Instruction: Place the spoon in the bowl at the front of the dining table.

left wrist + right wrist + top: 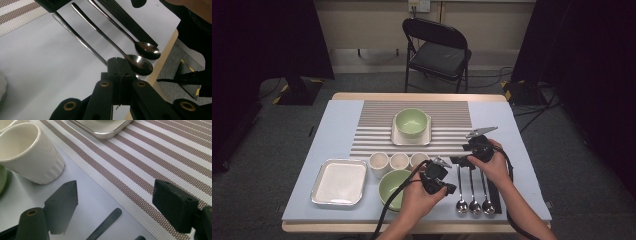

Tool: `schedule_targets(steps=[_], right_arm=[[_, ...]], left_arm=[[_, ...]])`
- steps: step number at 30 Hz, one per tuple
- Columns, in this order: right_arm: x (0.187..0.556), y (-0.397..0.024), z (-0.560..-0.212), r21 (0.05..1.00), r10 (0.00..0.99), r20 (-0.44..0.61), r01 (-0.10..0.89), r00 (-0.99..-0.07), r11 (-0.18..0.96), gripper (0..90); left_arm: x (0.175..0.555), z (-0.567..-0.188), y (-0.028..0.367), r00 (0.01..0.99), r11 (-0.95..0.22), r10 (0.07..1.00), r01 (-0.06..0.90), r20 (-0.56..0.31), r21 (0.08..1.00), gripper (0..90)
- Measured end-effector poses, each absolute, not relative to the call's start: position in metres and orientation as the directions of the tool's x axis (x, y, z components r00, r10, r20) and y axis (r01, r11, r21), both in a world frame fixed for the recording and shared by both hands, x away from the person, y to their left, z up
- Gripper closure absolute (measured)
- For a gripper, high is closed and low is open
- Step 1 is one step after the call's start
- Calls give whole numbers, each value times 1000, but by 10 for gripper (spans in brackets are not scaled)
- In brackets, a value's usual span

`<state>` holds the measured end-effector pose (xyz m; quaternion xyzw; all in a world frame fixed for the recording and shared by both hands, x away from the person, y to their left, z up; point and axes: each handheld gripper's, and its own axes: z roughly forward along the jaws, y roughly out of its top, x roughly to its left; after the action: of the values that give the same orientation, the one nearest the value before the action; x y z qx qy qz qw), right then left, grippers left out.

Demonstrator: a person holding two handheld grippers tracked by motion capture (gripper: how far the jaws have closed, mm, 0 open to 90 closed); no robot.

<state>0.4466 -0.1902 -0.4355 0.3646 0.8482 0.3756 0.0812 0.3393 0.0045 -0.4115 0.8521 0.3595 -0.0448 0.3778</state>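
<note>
Three long steel spoons (473, 192) lay side by side near the table's front edge, beside three cream cups (398, 161). Left gripper (451, 189) was clenched empty beside them; right gripper (460, 160) gaped over their handles.

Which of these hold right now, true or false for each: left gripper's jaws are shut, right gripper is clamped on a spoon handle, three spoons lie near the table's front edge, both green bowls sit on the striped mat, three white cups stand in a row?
1. The left gripper has its jaws shut. True.
2. The right gripper is clamped on a spoon handle. False: its jaws stand open over the handle tip, apart from it.
3. Three spoons lie side by side. True.
4. Both green bowls sit on the striped mat. False: one bowl sits in a tray there; the other bowl is off the mat.
5. Three white cups stand in a row. True.
</note>
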Motion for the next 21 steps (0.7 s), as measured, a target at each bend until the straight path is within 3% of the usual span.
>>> schedule_targets(steps=[21], right_arm=[[445, -195, -439, 694, 681, 127, 555, -721, 458, 201]], left_arm=[[335, -426, -3, 743, -464, 573, 641, -344, 611, 900]])
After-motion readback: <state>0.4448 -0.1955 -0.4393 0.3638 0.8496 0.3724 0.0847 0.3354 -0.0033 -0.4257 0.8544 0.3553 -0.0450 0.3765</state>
